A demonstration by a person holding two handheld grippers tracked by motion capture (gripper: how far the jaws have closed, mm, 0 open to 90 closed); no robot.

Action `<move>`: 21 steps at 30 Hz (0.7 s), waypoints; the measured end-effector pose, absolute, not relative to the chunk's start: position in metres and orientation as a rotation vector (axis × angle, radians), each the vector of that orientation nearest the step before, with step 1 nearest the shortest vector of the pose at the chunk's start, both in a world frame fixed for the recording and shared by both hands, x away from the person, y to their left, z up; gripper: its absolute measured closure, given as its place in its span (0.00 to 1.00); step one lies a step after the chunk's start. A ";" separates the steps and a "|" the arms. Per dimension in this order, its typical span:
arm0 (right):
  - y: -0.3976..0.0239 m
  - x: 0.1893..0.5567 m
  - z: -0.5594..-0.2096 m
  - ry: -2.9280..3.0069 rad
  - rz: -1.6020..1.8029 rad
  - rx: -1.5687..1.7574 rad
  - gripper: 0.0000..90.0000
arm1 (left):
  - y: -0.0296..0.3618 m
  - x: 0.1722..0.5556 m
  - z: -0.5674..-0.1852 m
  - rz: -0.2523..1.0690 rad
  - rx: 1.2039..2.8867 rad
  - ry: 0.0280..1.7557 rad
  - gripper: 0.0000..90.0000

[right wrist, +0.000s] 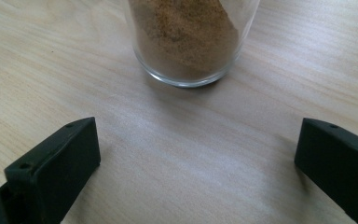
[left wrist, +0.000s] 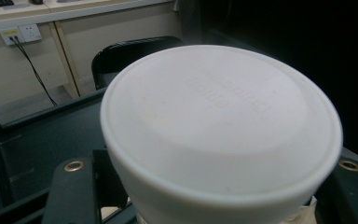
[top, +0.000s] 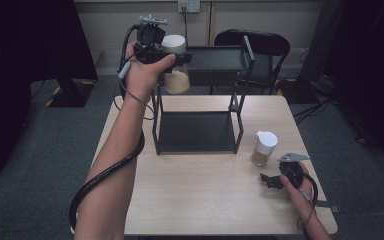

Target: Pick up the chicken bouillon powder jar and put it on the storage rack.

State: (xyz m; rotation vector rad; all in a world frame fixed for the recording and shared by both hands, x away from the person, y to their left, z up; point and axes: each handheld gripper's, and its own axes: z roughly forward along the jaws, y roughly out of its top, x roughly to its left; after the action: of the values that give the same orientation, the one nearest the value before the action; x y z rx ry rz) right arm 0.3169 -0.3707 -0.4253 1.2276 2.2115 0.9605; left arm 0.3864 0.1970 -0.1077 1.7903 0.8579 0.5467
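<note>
White-lidded jar (top: 176, 67) of pale powder clamped in left tongs (top: 172, 59); brown spice jar (top: 263, 148) just beyond spread-apart right tongs (top: 271, 181).

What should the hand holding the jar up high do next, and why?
Probably ease the jar forward and set it on the rack's top shelf. The left tool grips it under its white lid, level with that shelf, which looks bare.
</note>
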 end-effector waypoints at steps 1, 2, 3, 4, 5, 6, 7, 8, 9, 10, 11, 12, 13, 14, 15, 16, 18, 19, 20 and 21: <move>-0.371 0.317 -0.425 2.212 0.961 1.227 0.00 | 0.196 0.387 -0.106 0.548 1.792 0.859 0.38; -0.371 0.317 -0.425 2.212 0.961 1.229 0.00 | 0.196 0.388 -0.103 0.552 1.800 0.856 0.38; -0.371 0.317 -0.425 2.211 0.961 1.229 0.00 | 0.195 0.388 -0.101 0.556 1.801 0.855 0.38; -0.371 0.317 -0.425 2.211 0.961 1.229 0.00 | 0.194 0.389 -0.099 0.560 1.799 0.859 0.38; -0.371 0.317 -0.425 2.211 0.961 1.229 0.00 | 0.194 0.390 -0.096 0.559 1.798 0.859 0.38; -0.371 0.317 -0.425 2.211 0.961 1.229 0.00 | 0.194 0.390 -0.096 0.559 1.798 0.859 0.38; -0.371 0.317 -0.425 2.211 0.961 1.229 0.00 | 0.193 0.391 -0.093 0.558 1.789 0.861 0.38; -0.371 0.317 -0.425 2.211 0.961 1.229 0.00 | 0.192 0.392 -0.091 0.562 1.786 0.863 0.38; -0.371 0.317 -0.425 2.211 0.961 1.229 0.00 | 0.190 0.392 -0.090 0.568 1.779 0.869 0.38; -0.371 0.317 -0.425 2.211 0.961 1.229 0.00 | 0.189 0.393 -0.088 0.572 1.781 0.872 0.38; -0.371 0.317 -0.425 2.211 0.961 1.230 0.00 | 0.189 0.394 -0.086 0.573 1.783 0.872 0.38; -0.371 0.317 -0.425 2.211 0.961 1.230 0.00 | 0.188 0.395 -0.085 0.576 1.780 0.872 0.38; -0.371 0.317 -0.425 2.211 0.961 1.230 0.00 | 0.188 0.396 -0.084 0.577 1.775 0.873 0.38; -0.371 0.317 -0.425 2.211 0.961 1.229 0.00 | 0.187 0.398 -0.082 0.574 1.774 0.874 0.38; -0.371 0.317 -0.425 2.211 0.961 1.229 0.00 | 0.187 0.399 -0.081 0.573 1.770 0.877 0.38; -0.371 0.317 -0.425 2.212 0.961 1.230 0.00 | 0.186 0.401 -0.080 0.575 1.768 0.880 0.38; -0.371 0.317 -0.425 2.211 0.961 1.229 0.00 | 0.184 0.404 -0.077 0.578 1.774 0.879 0.38; -0.371 0.317 -0.425 2.212 0.961 1.230 0.00 | 0.183 0.406 -0.076 0.579 1.773 0.878 0.38; -0.371 0.317 -0.425 2.211 0.961 1.230 0.00 | 0.182 0.408 -0.074 0.583 1.776 0.877 0.38; -0.371 0.317 -0.425 2.212 0.961 1.230 0.00 | 0.180 0.410 -0.072 0.585 1.781 0.874 0.38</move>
State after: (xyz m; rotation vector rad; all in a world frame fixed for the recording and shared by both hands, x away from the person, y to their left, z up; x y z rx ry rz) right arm 0.3169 -0.3706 -0.4252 1.2295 2.2115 0.9606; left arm 0.4101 0.1803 -0.0722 1.7811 0.8743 0.5855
